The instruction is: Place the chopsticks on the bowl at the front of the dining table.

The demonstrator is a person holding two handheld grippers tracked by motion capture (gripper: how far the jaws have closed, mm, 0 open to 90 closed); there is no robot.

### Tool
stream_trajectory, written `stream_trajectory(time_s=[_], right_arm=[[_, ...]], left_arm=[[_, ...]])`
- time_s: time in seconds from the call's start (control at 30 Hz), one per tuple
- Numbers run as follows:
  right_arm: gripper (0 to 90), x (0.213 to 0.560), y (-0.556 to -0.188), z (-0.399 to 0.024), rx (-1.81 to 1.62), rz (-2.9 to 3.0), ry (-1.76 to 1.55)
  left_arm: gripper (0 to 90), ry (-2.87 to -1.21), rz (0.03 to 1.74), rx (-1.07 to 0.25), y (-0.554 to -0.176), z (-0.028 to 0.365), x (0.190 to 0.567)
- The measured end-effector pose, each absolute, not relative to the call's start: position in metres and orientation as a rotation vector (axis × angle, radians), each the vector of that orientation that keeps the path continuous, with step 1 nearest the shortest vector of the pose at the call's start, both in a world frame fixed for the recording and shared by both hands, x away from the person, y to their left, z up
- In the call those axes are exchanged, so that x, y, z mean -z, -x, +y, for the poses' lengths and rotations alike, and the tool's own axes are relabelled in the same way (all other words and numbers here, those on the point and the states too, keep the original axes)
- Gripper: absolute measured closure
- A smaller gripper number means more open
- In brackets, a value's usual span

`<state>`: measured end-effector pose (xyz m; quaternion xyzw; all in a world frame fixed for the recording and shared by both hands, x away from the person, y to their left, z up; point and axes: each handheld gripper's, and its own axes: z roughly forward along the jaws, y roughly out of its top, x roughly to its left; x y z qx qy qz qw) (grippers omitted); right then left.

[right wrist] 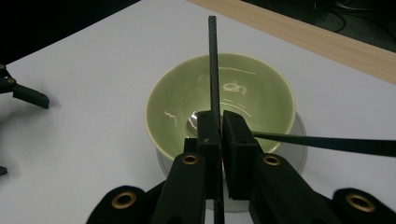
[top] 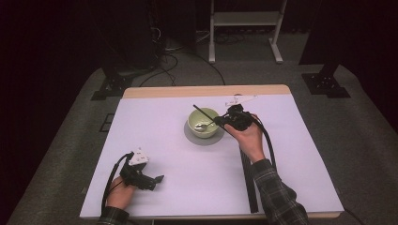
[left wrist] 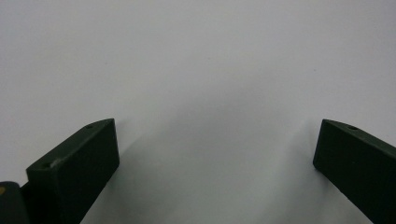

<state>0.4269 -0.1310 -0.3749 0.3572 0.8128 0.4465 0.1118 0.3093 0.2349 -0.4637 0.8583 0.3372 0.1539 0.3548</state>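
Grip on thin black rod (right wrist: 212,56) by right gripper (right wrist: 219,126): fingers clenched flat against both faces of the rod, no gap visible between them. Holds the rod mid-length, so that the free end runs forward from the fingertips across the green bowl (right wrist: 252,93) and past its far rim. Judged a pinch grip chosen for steering the rod's tip, not for bearing weight.

Directly ahead of and below the fingertips sits the bowl, on a grey saucer (right wrist: 300,126). Just beyond the left finger, inside the bowl, lies a metal spoon head (right wrist: 192,122). Cannot tell whether rod and spoon head are one piece. Emerges from behind the right finger a second dark strip, running off sideways; cannot identify it.

In the high view: right gripper (top: 219,121) at the bowl's (top: 199,117) near-right rim, rod (top: 202,111) slanting over it.

Left gripper (left wrist: 215,154): fingers released, spread wide, nothing between them but bare white table cover (left wrist: 196,56). Rests low over the cover, well apart from the bowl, as seen in the high view (top: 157,179). Judged parked clear of the work, ready but unused.
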Motion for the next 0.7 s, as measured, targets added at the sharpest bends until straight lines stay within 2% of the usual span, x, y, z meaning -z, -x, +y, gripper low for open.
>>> stream_trajectory(time_s=[0.7], right_arm=[[85.6,0.379,-0.453,-0.092,-1.280,2.411,-1.057]], left_arm=[[0.0,-2.220,0.872,-0.396,-0.309,0.235,0.464]])
